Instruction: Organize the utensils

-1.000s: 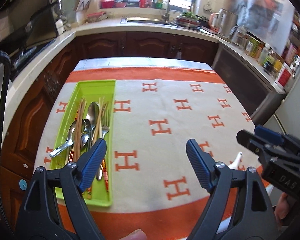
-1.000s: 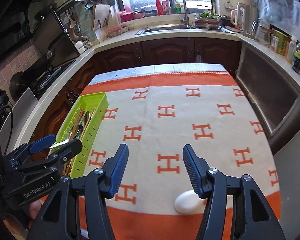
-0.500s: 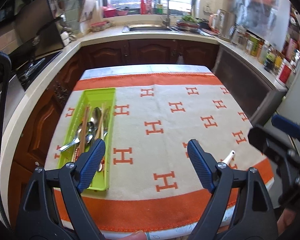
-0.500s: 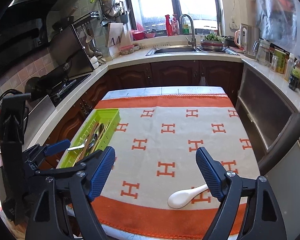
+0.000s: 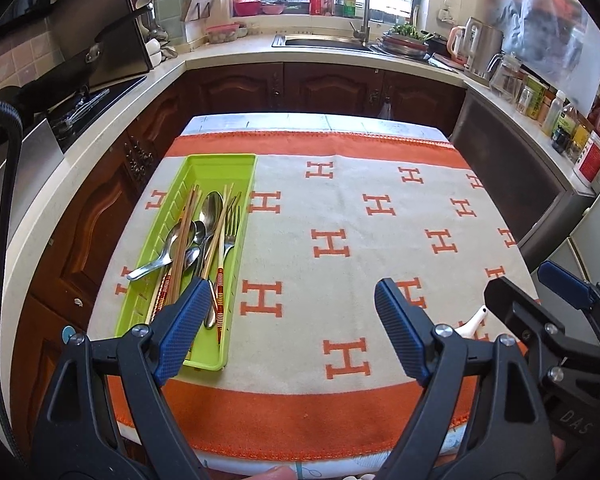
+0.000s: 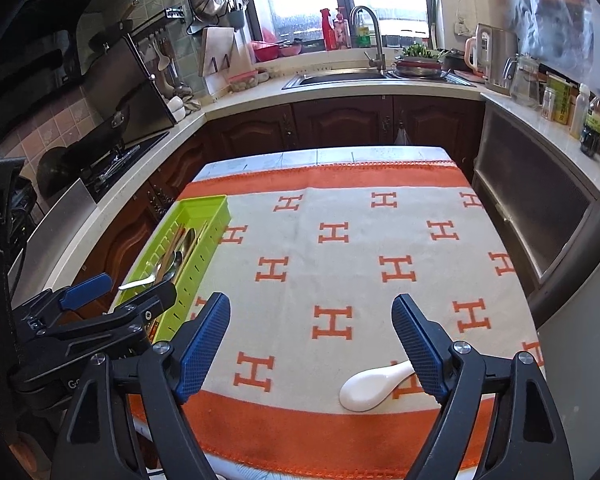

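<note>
**One spoon left outside the tray**

The green tray (image 5: 236, 160) sits at the left side of the cloth (image 5: 340, 208), already holding metal spoons (image 5: 211, 216), a fork (image 5: 229, 240) and chopsticks (image 5: 182, 240) lying lengthwise in a loose heap. One white spoon (image 6: 374, 384) remains on the cloth near the front edge at the right, well apart from the tray, its bowl toward the middle and its handle running under the right gripper's outer finger in the right wrist view.

The right gripper (image 6: 312, 344) hangs above that spoon with its jaws spread wide and nothing between them. The left gripper (image 5: 296, 332) also stands wide and empty, above the near end of the tray.

By the look of it, this is the gap between placements, with the white spoon the last piece to collect. The next move probably calls for lowering the right gripper over the handle, closing across its narrow width, then carrying it leftward and laying it along the tray's length. The glazed handle may slip, so a square grip matters.
</note>
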